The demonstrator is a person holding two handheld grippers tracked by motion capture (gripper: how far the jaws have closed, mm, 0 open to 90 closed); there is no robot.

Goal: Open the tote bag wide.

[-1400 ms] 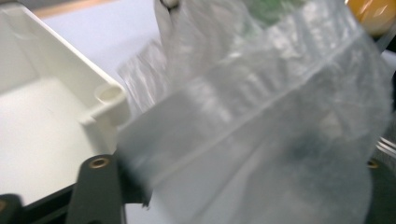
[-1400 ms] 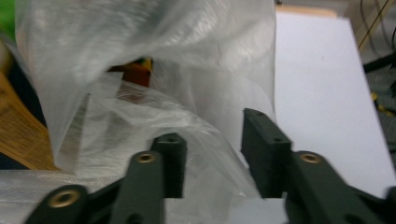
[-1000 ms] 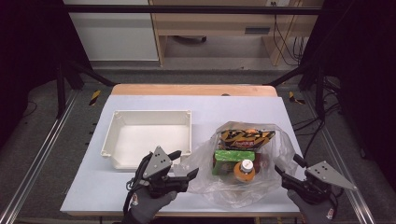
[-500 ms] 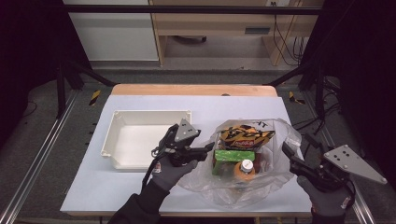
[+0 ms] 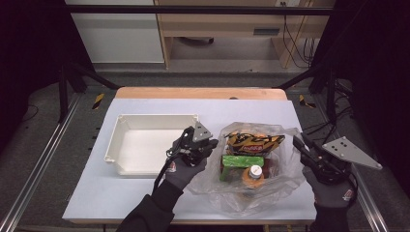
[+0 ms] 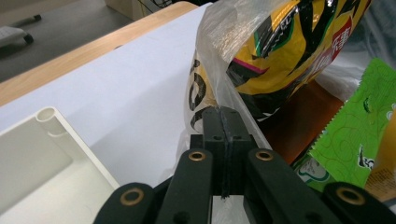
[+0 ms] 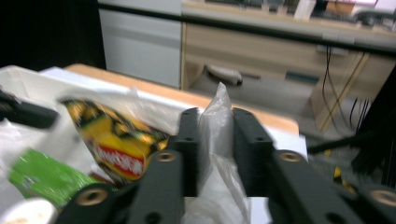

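Since the earlier frame, the left gripper (image 6: 223, 122) has moved from the table's front edge to the clear plastic bag (image 5: 285, 159) beside the white tray (image 5: 126, 126). Its jaws have just closed, pinching the bag's left rim. The right gripper (image 7: 215, 140) has risen, jaws closing, apparently clamping the right rim.

bare table (image 5: 145, 193) free near front edge, white tray (image 5: 150, 121) blocks left, plastic bag (image 5: 285, 169) fills right

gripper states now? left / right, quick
Left gripper: fingers have just closed, shut on the clear plastic bag edge.
Right gripper: fingers have just been closing, bag film bunched between them, pinched.
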